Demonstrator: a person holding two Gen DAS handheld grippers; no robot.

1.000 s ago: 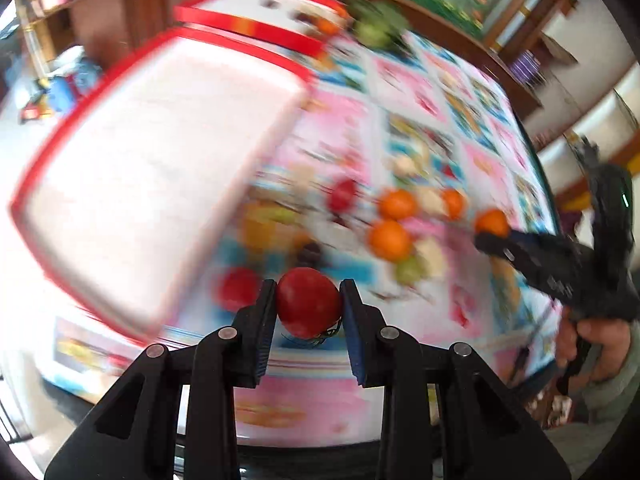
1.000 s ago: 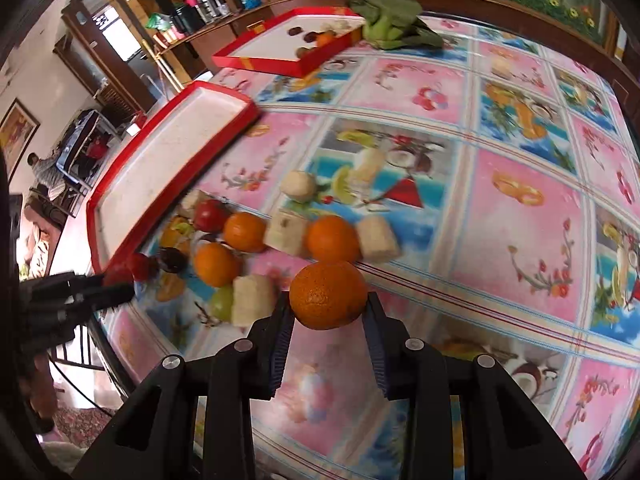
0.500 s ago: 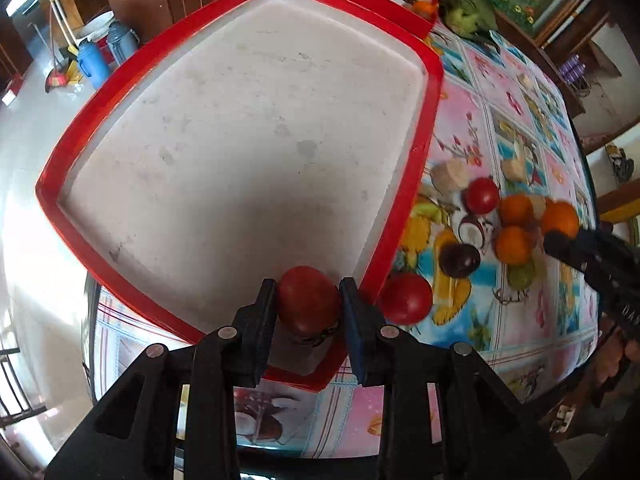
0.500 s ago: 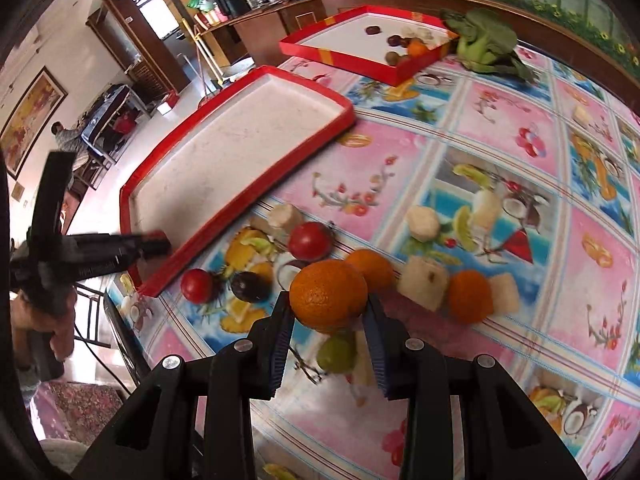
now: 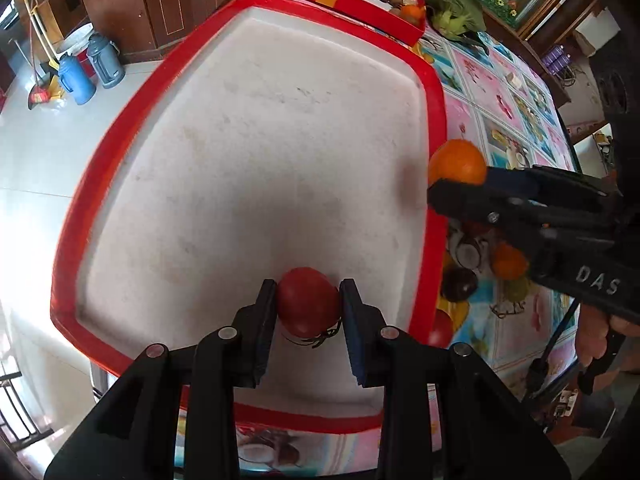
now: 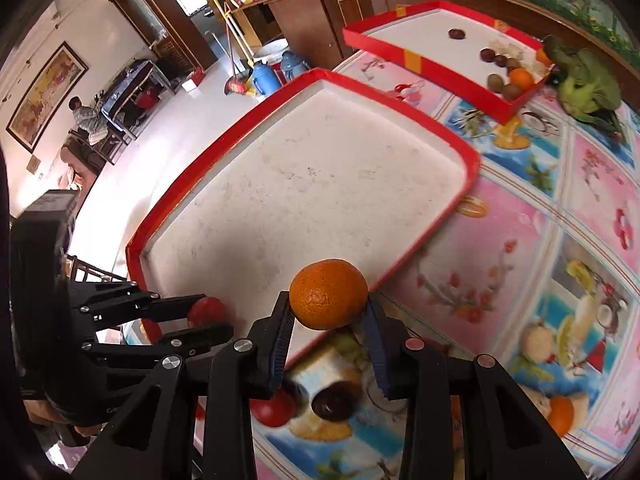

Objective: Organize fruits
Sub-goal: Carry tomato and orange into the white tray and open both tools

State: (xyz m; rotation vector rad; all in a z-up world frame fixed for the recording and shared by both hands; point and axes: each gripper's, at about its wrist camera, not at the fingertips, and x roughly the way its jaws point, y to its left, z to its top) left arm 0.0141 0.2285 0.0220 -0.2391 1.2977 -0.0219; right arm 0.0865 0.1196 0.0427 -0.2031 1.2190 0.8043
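Two fruits are in my grip, one in each tool. My left gripper (image 5: 308, 312) is clamped on a tomato (image 5: 307, 300), smooth, deep red, its dried dark stalk curling out below, held over the near end of the big tray (image 5: 434, 128). My right gripper (image 6: 328, 316) pinches a single orange (image 6: 328, 294), bright and pebbled, right above that tray's near red rim, with the pads tight on both sides. Under it on the tablecloth (image 6: 532, 248) I count one loose tomato (image 6: 274, 408), one dark round fruit (image 6: 330, 402) and one more orange fruit (image 6: 560, 416) at the right; other pieces there are blurred or hidden by my fingers. The big tray has a red border and a white, scuffed floor, with no fruit lying on it. Beyond it stands a second tray (image 6: 416, 58), also red-walled, where I can pick out about six small dark or brown fruits and two orange ones. One leafy green vegetable (image 6: 588, 84) lies just beside its far right corner. Farther off, two flasks (image 5: 90, 68) stand on the floor.
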